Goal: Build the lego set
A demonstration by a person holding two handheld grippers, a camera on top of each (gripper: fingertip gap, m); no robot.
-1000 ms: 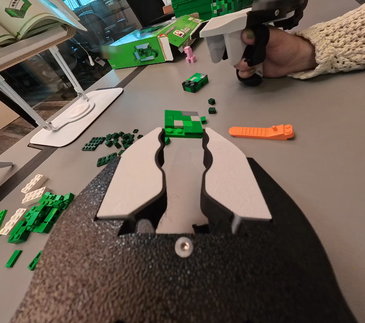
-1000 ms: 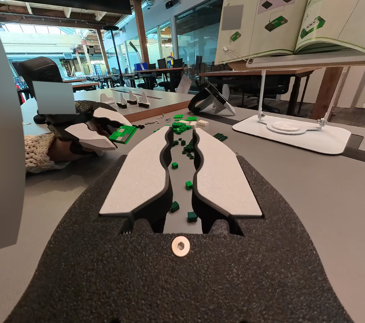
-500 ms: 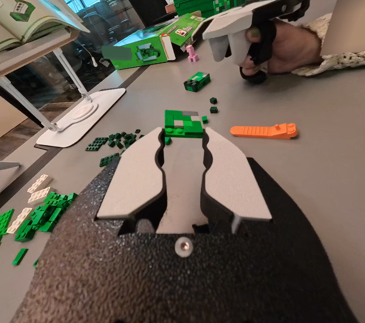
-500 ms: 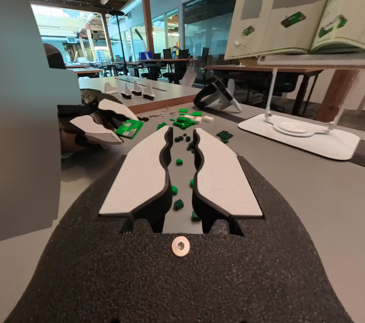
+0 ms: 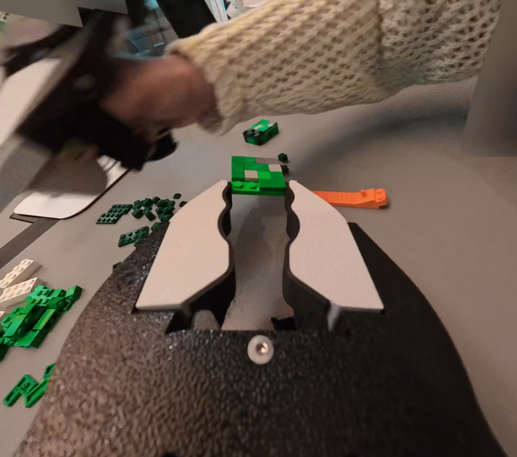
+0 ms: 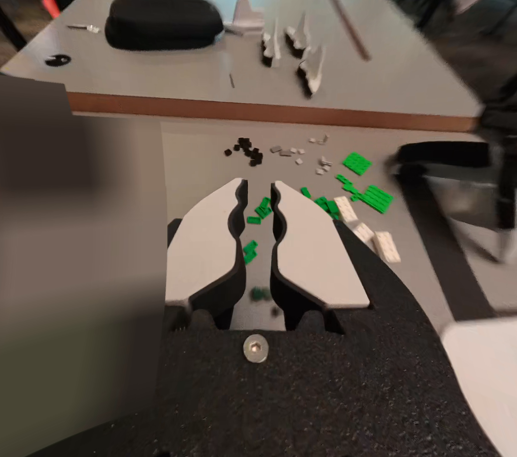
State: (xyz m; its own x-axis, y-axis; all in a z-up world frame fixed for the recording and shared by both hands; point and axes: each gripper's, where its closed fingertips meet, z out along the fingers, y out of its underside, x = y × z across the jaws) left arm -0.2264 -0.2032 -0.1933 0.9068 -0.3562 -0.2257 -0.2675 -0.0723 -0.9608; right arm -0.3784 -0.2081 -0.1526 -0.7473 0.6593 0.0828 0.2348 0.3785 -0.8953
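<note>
Meanwhile, left gripper (image 5: 258, 186) clamps the green plate assembly (image 5: 257, 176); right gripper (image 6: 258, 186) hangs slightly parted, empty.

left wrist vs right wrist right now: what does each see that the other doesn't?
Left wrist only: the left gripper shut on the green plate assembly, the orange brick separator, a small green-and-black build, dark green plates, and the sweater sleeve crossing overhead.

Right wrist only: the right gripper open and empty, black studs, grey bits, a black case on the far table.

Both: the grey table, the bright green pile and white plates beside it.
</note>
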